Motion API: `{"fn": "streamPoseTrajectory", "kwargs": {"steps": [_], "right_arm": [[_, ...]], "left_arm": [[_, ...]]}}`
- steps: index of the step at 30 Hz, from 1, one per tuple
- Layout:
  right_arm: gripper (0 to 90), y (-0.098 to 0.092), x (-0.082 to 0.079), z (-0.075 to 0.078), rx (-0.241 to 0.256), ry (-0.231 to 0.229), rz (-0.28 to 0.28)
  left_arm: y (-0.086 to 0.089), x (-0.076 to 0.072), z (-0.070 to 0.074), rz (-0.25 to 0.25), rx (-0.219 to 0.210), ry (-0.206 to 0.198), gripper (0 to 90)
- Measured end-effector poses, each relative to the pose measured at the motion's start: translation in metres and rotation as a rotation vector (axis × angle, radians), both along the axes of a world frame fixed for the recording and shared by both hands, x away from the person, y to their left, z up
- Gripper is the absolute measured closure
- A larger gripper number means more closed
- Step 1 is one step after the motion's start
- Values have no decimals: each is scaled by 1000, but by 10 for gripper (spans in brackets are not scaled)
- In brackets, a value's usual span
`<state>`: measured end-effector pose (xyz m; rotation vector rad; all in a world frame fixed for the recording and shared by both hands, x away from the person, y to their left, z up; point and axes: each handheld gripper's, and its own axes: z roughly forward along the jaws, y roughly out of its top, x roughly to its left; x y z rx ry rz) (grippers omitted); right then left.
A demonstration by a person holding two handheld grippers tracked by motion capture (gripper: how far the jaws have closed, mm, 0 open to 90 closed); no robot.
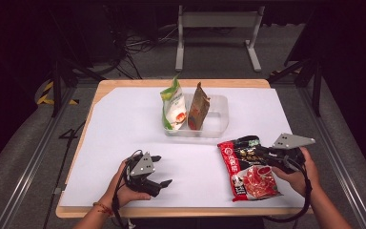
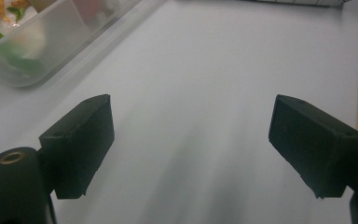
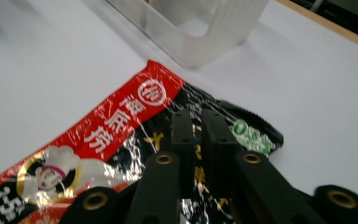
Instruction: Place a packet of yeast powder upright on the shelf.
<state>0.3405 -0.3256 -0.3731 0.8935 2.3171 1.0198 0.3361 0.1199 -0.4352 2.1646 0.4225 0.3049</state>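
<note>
Two packets are already stood upright in the clear container at the far middle of the worktop. The red-and-black pouch, lying near right, is clamped by the right hand-held gripper and judged still to be packed; the left hand-held gripper is held wide and empty.

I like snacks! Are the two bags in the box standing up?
Yes: the green-white bag and brown bag stand upright inside the clear box.
</note>
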Motion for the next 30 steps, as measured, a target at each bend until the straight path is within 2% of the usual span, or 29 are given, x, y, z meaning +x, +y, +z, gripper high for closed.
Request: {"fn": "streamPoseTrajectory", "kwargs": {"steps": [2,6,10,14,17,19,21,23,30], "right_arm": [[898,-10,-4,-6,-7,16,-9],[900,-31,-10,-16,-32,57,-35],[900,-46,-10,-29,-22,87,-81],[900,-54,-8,-46,-36,119,-118],[900,-56,-7,-53,-35,140,-121],[900,-56,-7,-59,-27,158,-114],[900,-55,-8,-58,-7,171,-87],[900,-53,-9,-58,-19,172,-83],[900,-46,-14,-59,7,191,-29]], "left_arm": [[0,0,0,-1,1,2,150],[-1,-1,0,-2,-2,4,150],[-1,-1,0,-5,-4,9,150],[-2,0,-1,-8,2,7,150],[-2,-1,-1,-9,0,13,149],[-3,-1,-2,-13,1,14,150],[-3,-1,-2,-14,5,13,149],[-3,-2,-2,-15,7,16,149],[-3,-1,-2,-14,-1,17,148]]}}
